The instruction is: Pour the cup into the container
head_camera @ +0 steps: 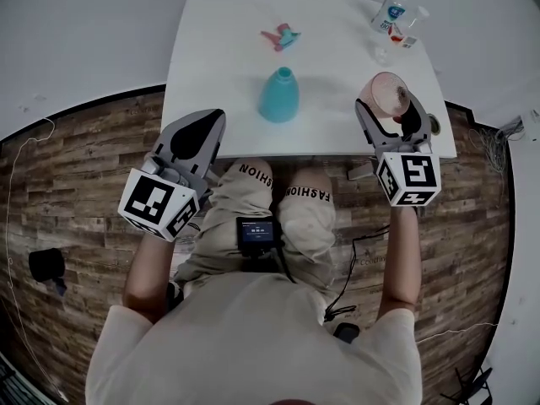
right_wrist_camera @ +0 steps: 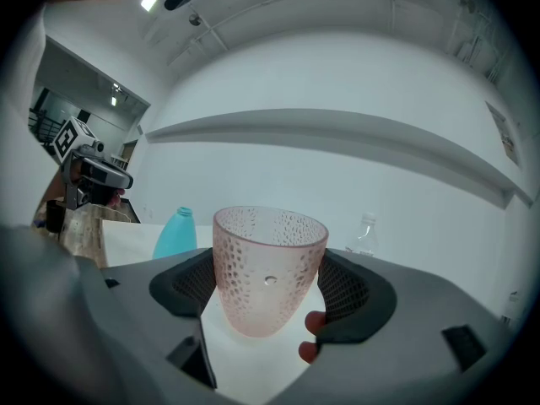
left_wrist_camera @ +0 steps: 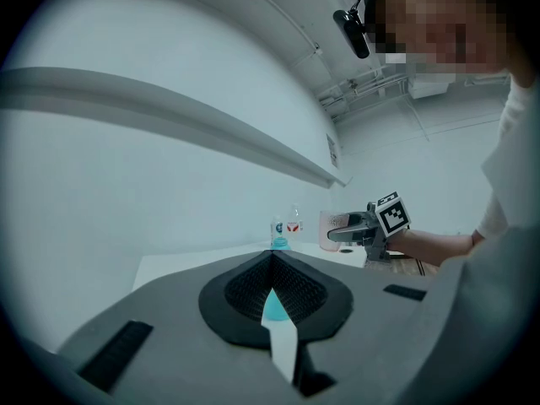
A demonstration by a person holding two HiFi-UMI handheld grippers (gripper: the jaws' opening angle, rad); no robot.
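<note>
One pink cup (right_wrist_camera: pixel 270 260), light, rigid, likely slippery: your right gripper (right_wrist_camera: pixel 268 298) clamps its sides, right of the container (head_camera: pixel 279 95); left gripper (left_wrist_camera: pixel 272 264) closed, empty.

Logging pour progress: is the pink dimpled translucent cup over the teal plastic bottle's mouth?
No: the pink dimpled translucent cup, in the right gripper, is well right of the teal plastic bottle.

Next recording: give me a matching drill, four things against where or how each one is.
Things:
1. cup
2. teal bottle
3. left tongs
4. clear bottles

Places or states:
A. far right corner of the table
B. shut, empty, held in the air
C. gripped in the right tongs
D. upright, mid-table

Pairs: 1-C, 2-D, 3-B, 4-A
</note>
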